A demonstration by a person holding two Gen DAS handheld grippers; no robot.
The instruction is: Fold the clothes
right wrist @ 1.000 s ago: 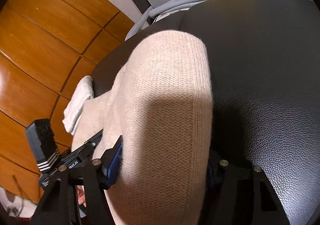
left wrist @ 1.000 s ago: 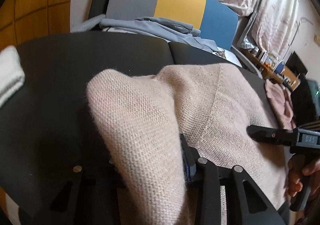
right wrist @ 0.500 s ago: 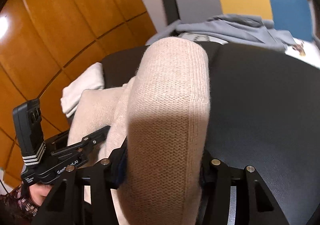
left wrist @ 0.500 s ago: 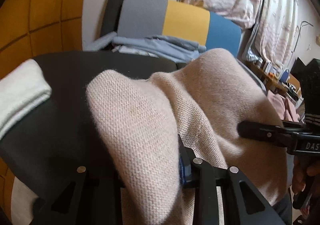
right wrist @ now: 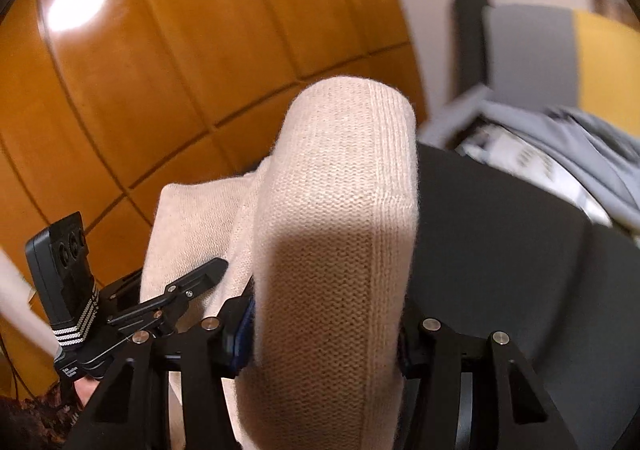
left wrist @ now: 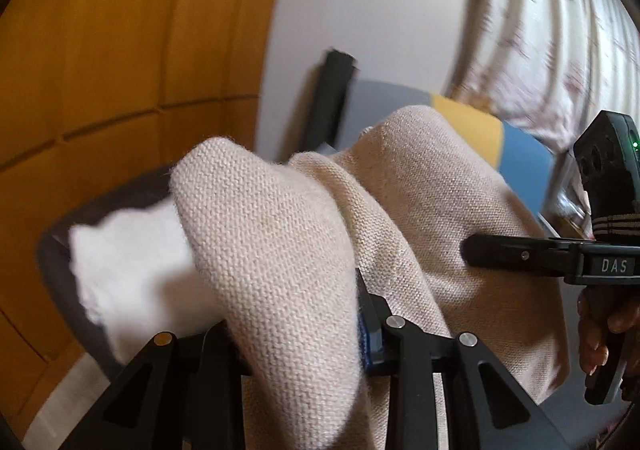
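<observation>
Beige knit sweater point(left wrist: 280, 250) bulged between both my grippers, my left gripper point(left wrist: 296, 334) and right gripper point(right wrist: 324, 326) each pinching an edge, lifted mid-fold; next I judged it needed carrying forward and laying flat.

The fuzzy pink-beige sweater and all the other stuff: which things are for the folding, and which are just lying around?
For the folding:
- beige sweater, pinched at two spots
- left claw, shut on it
- right claw, shut on it
- black padded surface below it

Just lying around:
- white cloth
- grey garment
- grey, yellow and blue chair back
- curtains
</observation>
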